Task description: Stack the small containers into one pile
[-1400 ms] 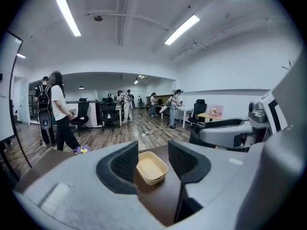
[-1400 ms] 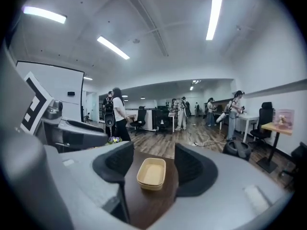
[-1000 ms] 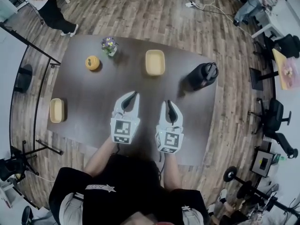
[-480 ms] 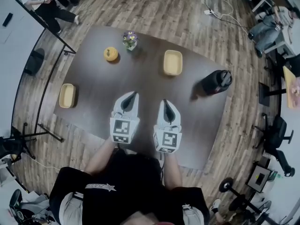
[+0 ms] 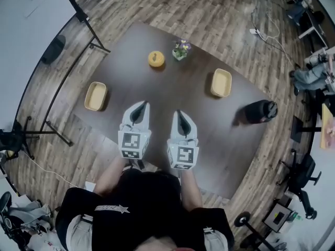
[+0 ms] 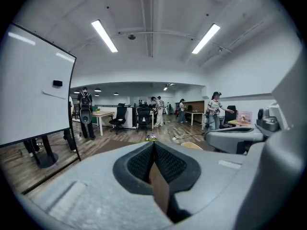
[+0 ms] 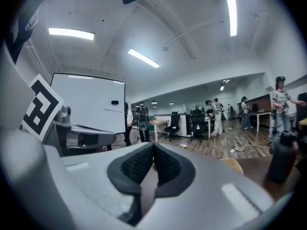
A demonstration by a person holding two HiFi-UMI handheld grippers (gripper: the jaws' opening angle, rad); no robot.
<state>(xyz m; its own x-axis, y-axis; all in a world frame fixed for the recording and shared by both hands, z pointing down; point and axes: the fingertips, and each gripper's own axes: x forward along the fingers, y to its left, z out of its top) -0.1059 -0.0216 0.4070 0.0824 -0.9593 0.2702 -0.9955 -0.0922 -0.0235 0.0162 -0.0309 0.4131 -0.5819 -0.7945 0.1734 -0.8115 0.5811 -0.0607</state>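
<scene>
Evidently stacking had not begun: one shallow yellow plastic container (image 5: 96, 95) lay at the left of the tabletop (image 5: 172, 90), its twin (image 5: 221, 82) upper right, well apart; left gripper (image 5: 139, 109) and right gripper (image 5: 181, 116) hovered lower centre, fingers together, empty.

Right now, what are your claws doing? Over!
Left claw shut, empty. Right claw shut, empty. Unstacked: left container, right container, apart on table. Nothing between claws and them.

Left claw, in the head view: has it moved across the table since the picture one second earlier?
Yes. The left claw has moved leftward over the table, nearer to the yellow container at its left edge.
</scene>
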